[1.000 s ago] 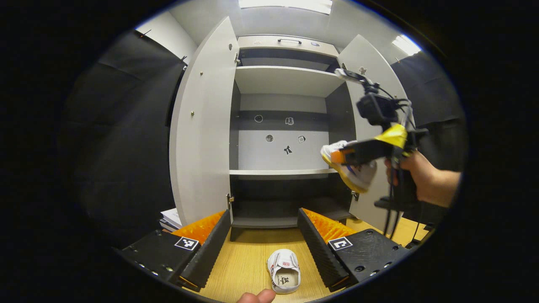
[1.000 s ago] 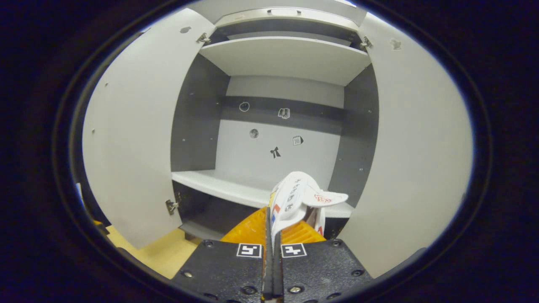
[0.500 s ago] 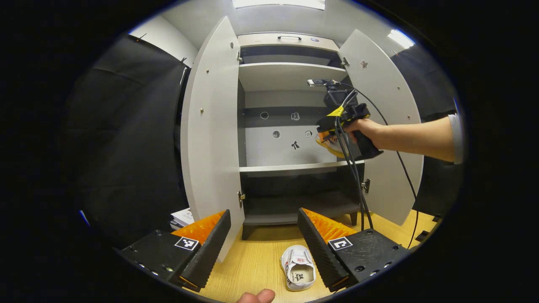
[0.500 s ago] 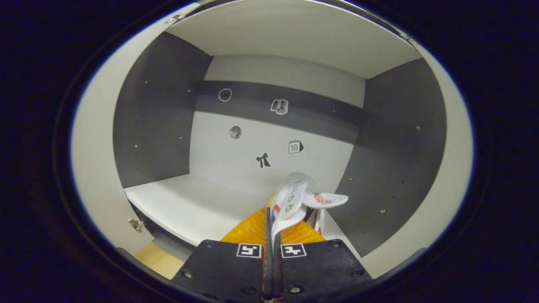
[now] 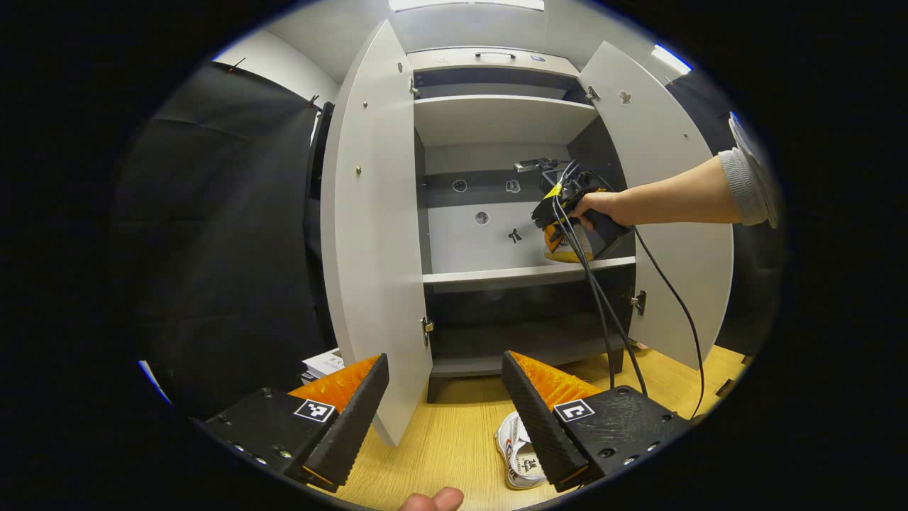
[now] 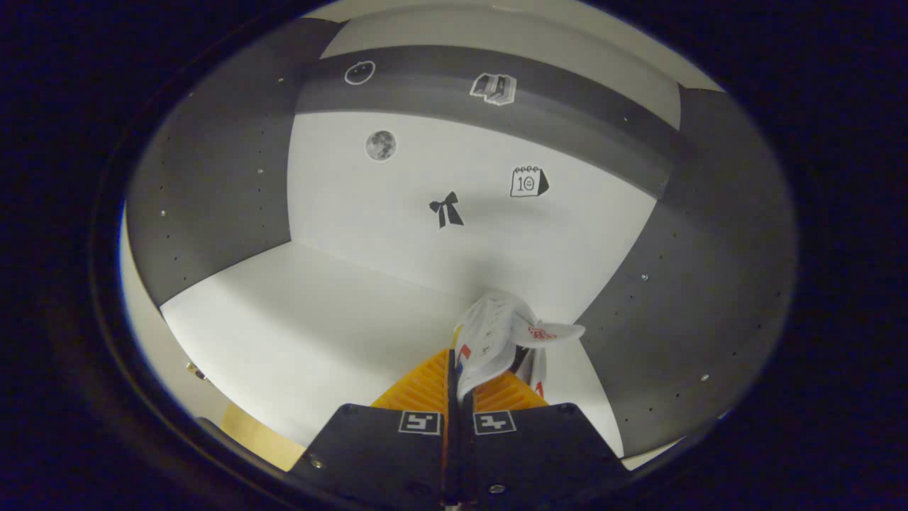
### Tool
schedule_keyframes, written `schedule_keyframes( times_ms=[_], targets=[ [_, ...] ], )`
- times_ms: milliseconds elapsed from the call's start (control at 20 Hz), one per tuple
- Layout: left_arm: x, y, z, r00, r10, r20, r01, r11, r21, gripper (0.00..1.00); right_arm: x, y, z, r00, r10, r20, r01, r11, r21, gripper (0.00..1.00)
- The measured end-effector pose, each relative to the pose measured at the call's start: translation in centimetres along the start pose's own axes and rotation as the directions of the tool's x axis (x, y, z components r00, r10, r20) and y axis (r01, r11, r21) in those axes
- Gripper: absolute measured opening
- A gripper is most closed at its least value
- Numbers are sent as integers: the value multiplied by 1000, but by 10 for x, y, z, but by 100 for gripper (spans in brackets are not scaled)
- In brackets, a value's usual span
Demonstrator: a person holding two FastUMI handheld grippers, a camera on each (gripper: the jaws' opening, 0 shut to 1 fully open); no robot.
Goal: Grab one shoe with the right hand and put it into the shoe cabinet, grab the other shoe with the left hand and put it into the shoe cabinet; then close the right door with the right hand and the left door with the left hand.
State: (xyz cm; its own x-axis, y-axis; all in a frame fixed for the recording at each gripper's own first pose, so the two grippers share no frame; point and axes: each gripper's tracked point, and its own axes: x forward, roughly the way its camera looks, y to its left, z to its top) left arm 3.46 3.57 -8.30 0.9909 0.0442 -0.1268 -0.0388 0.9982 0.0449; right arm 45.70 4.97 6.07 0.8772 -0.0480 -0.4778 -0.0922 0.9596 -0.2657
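White sneaker (image 6: 496, 337), clamped in right tongs (image 6: 457, 397), toe toward back panel, just above middle shelf (image 6: 298, 312), right side; left tongs (image 5: 443, 397) apart, beside floor sneaker (image 5: 519, 461).

Shoe (image 6: 496, 341): white, with red and blue markings. Second shoe (image 5: 520, 458): white, red trim, on a light wood-grain floor (image 5: 440, 447). Shoe cabinet (image 5: 496, 113): white shelves and doors, dark grey side walls. Sleeve (image 5: 741, 186): grey.
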Motion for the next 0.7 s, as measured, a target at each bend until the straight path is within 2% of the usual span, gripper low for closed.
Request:
schedule_keyframes(
  times_ms=[200,450,500,550,600,650,700],
  targets=[
    [2,0,-7,1000,-4,-16,4,1000,3,96,6,1,-3,998,-11,-54,10,1000,-19,5],
    [1,1,-9,1000,-4,-18,4,1000,-8,96,4,11,-5,997,-1,-74,-1,1000,-30,19],
    [0,2,-9,1000,-1,-18,1,1000,-11,96,0,15,-4,997,14,-70,-16,1000,-25,31],
    [-1,2,-11,1000,0,-20,0,1000,-15,96,-6,14,0,998,13,-60,-15,999,-30,55],
    [-2,2,-12,1000,-1,-24,1,1000,-18,96,-12,14,3,999,10,-51,-12,999,-34,56],
    [-2,1,-13,1000,-4,-28,3,1000,-21,96,-18,12,4,999,3,-42,-4,999,-39,49],
    [-3,0,-15,1000,-6,-27,6,1000,-22,96,-27,10,7,1000,0,-27,-1,999,-40,50]
  ],
)
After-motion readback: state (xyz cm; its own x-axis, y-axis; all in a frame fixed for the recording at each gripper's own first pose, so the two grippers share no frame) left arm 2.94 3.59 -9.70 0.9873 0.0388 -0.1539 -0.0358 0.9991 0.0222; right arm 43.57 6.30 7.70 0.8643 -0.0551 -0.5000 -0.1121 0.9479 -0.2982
